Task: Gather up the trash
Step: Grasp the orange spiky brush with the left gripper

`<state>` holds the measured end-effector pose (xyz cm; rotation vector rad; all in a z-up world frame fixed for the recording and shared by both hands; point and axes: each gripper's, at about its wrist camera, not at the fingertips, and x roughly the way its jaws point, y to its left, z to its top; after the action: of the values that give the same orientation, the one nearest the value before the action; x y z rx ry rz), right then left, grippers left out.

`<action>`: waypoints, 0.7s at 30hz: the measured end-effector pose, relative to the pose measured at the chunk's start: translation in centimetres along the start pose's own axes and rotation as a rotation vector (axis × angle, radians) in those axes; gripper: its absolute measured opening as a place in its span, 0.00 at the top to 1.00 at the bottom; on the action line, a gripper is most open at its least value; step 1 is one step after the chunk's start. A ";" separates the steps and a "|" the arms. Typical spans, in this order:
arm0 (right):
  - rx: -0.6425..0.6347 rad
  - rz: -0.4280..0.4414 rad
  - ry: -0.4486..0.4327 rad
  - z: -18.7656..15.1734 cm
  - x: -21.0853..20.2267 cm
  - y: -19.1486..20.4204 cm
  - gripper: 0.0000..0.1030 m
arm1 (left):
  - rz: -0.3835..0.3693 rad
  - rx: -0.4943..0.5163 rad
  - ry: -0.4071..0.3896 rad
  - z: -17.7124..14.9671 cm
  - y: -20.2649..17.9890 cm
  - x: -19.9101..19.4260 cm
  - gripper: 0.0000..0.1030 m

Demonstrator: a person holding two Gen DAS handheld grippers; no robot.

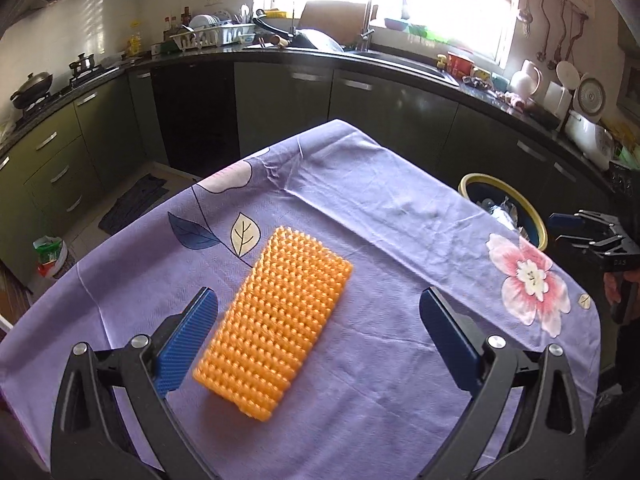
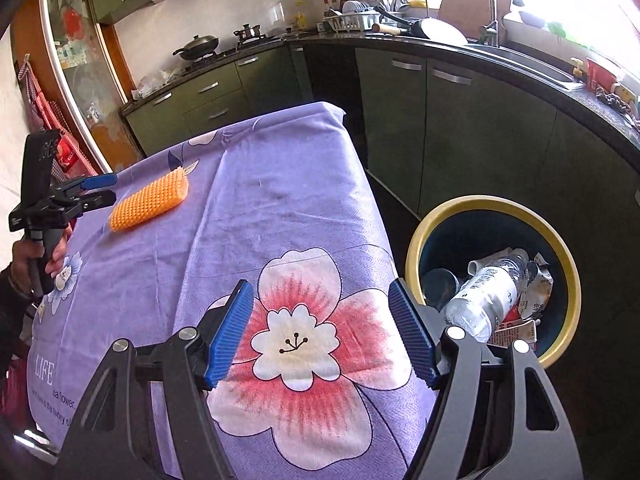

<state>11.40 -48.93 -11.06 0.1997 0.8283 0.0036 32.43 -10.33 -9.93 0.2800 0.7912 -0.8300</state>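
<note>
Blue-padded left gripper (image 1: 318,322) stands wide open, empty, straddling the orange bristle pad (image 1: 276,322) on the tablecloth (image 1: 400,216). Right gripper (image 2: 320,332), open and empty, views bottles inside the bin (image 2: 568,276) beside the tablecloth.

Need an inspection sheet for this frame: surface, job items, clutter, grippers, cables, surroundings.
Surface: table under a purple floral cloth, wrinkled, hanging over the edges.
Job's things: orange spiky pad lying flat on the cloth; bin on the floor beside the table, already holding a clear bottle and wrappers.
Clutter: nothing else seen on the cloth.
Grippers: left gripper open, low over the pad, the pad near its left finger, not gripped; right gripper open and empty, over the cloth's big flower near the bin.
Cables: nothing seen.
Surroundings: kitchen; green cabinets, sink, dish rack, stove with wok, bright window.
</note>
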 end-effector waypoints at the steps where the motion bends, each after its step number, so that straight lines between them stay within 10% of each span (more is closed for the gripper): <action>1: 0.000 -0.003 0.005 0.1 0.2 0.0 0.33 | -0.003 0.015 0.015 0.1 0.4 0.7 0.07; 12: 0.005 0.003 0.024 1.2 1.0 0.3 0.32 | -0.022 0.133 0.151 -0.6 0.9 5.4 0.09; 21: 0.002 0.022 0.021 1.0 0.8 0.6 0.32 | 0.000 0.077 0.149 -1.0 1.4 5.0 0.58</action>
<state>12.76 -48.47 -10.87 0.2107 0.8471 0.0258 35.08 -11.69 -14.34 0.4142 0.8992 -0.8475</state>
